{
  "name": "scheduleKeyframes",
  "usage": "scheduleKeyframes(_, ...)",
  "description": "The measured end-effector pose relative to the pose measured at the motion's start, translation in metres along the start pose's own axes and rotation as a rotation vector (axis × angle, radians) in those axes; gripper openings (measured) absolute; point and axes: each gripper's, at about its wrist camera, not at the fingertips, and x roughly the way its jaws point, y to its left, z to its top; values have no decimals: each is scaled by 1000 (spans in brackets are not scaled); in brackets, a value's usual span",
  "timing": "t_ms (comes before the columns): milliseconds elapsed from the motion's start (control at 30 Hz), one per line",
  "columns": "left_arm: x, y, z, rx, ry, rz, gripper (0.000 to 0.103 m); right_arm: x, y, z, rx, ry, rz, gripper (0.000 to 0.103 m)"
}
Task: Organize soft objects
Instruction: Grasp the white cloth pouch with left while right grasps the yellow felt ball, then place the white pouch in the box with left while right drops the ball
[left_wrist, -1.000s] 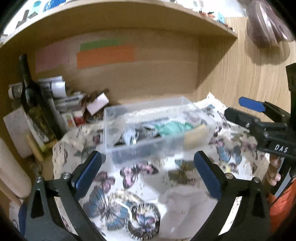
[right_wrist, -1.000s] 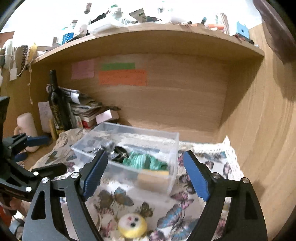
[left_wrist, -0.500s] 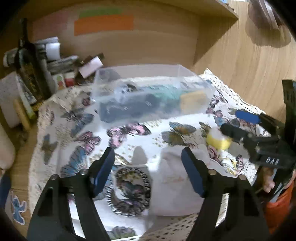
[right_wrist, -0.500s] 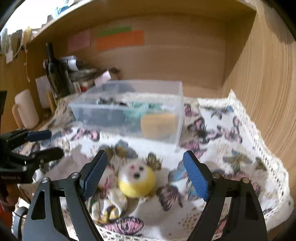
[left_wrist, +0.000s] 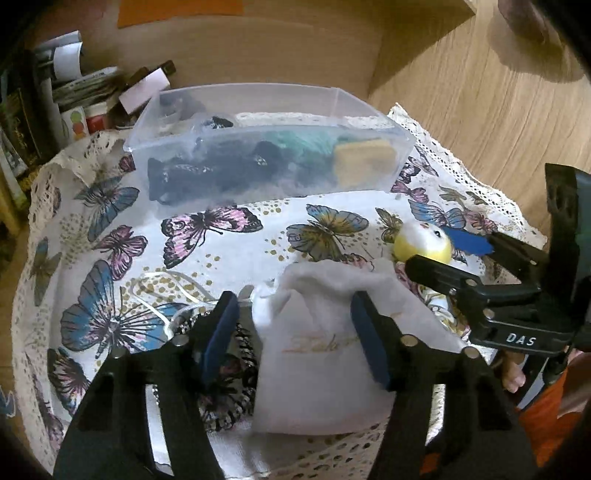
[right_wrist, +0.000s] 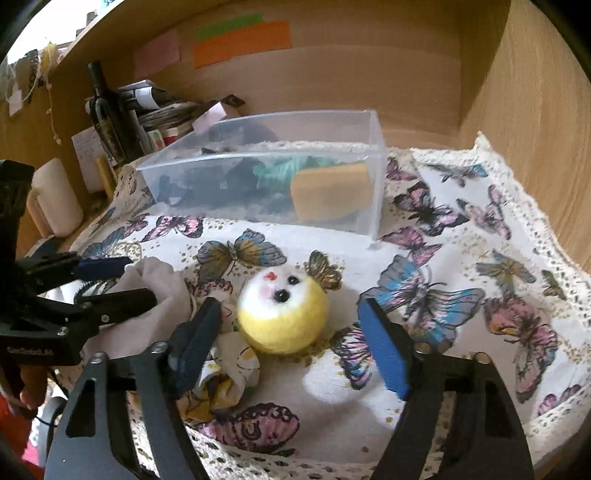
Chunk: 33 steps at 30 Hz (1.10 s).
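Observation:
A white drawstring pouch (left_wrist: 314, 362) lies on the butterfly tablecloth (left_wrist: 207, 229). My left gripper (left_wrist: 293, 317) straddles it, jaws closing, and a gap still shows at the left pad. A yellow and white plush ball (right_wrist: 282, 314) with a small face sits between the fingers of my right gripper (right_wrist: 290, 321). Those jaws are closing too, with room on both sides. Behind stands a clear plastic box (right_wrist: 258, 157) holding dark items, teal yarn and a yellow sponge (right_wrist: 330, 192). The left wrist view shows the right gripper (left_wrist: 432, 247) around the ball (left_wrist: 421, 242).
A black lace ring (left_wrist: 236, 373) lies under my left finger, a white cord (left_wrist: 159, 295) beside it. A patterned cloth scrunchie (right_wrist: 225, 376) sits by the ball. A dark bottle (right_wrist: 107, 118), papers and a white jug (right_wrist: 55, 199) crowd the back left. Wooden walls close the back and right.
Both grippers have sunk toward the table and tipped downward. Their jaws have narrowed. The left now frames the pouch and the right frames the plush ball.

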Motion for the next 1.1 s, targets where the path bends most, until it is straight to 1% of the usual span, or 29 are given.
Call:
scheduleKeyframes(33,0,-1,0,6,3,-5,52,1,0,0,8,2,7,56)
scheduleKeyframes(67,2,-3,-1,14,13,-16,47,2,-1,0,14,6,15,50)
scheduleKeyframes(100,3,-5,-1,21,15,-8,47,3,-1,1,19,9,28,42)
scheduleKeyframes(167,2,-6,-2,32,8,-2,45,3,-2,1,29,3,40,42)
scheduleKeyframes(200,0,-6,-2,35,4,-4,44,1,-1,1,24,-8,31,42)
scheduleKeyframes(267,-2,-6,-2,41,-5,-1,35,-3,0,1,18,-27,15,42)
scheduleKeyframes(300,-4,-7,-2,47,-11,3,32,-5,0,2,16,-33,13,42)
scheduleKeyframes(367,-10,-9,-1,59,-36,18,21,-9,0,5,18,-47,5,42)
scheduleKeyframes(433,-17,-12,1,75,-61,39,16,-13,-1,8,14,-64,-7,42)
scheduleKeyframes(633,-40,-7,16,70,-160,104,15,-21,1,19,-17,-105,-11,42)
scheduleKeyframes(767,-55,5,29,35,-203,110,15,-26,3,29,-31,-138,-17,42)
scheduleKeyframes(1000,-78,26,55,-21,-283,159,15,-35,6,50,-56,-203,-18,42)
scheduleKeyframes(1100,-84,31,66,-36,-311,175,15,-35,7,60,-60,-215,-18,42)
